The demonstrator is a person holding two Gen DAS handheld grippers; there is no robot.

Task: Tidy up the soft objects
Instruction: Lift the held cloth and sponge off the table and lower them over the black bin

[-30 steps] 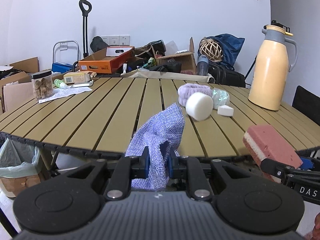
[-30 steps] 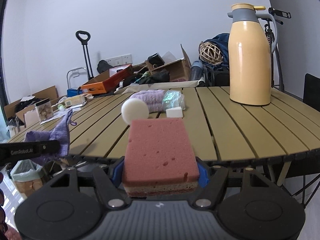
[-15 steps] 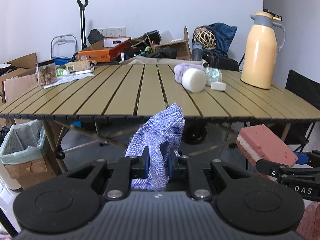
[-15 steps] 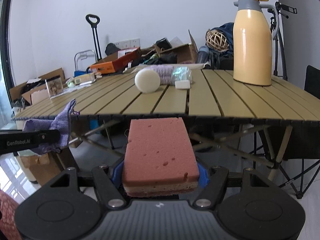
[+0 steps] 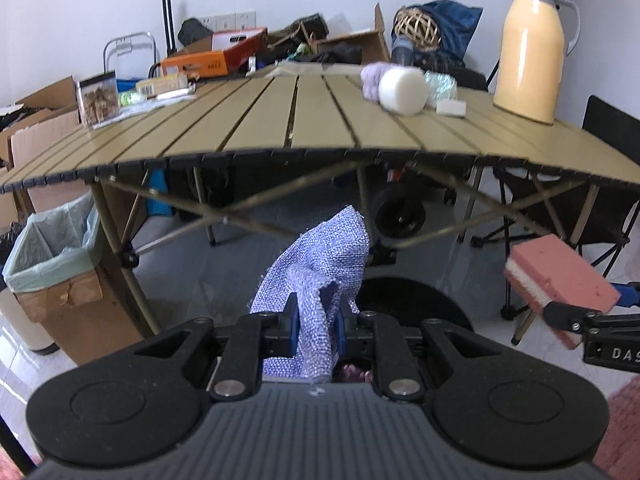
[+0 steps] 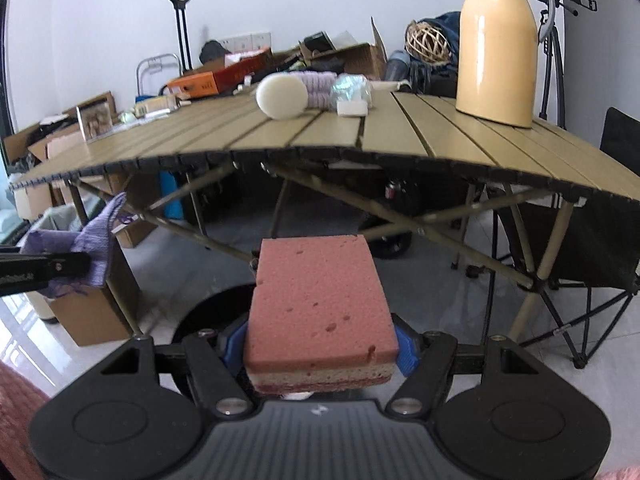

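My left gripper (image 5: 316,322) is shut on a purple woven cloth (image 5: 320,264), held below and in front of the table edge. The pink sponge (image 6: 320,304) with a pale layer sits clamped in my right gripper (image 6: 320,344), also below table height. Each gripper shows in the other's view: the sponge (image 5: 560,276) at the right, the cloth (image 6: 86,240) at the left. On the slatted table (image 5: 256,128) lie a white foam cylinder (image 5: 402,90), a lilac fuzzy item (image 5: 372,76), a clear wrapped bundle (image 5: 440,84) and a small white block (image 5: 451,107).
A tall yellow thermos (image 5: 530,40) stands at the table's right. A clear jar (image 5: 98,98) and papers sit at its left. Below are crossed table legs (image 5: 248,204), a lined bin in a cardboard box (image 5: 52,264), a black folding chair (image 6: 600,216) and a dark round object (image 5: 408,300) on the floor.
Both grippers have dropped and drawn back from the table; the tabletop now sits above them and its underside and legs show. Cloth and sponge stay gripped.
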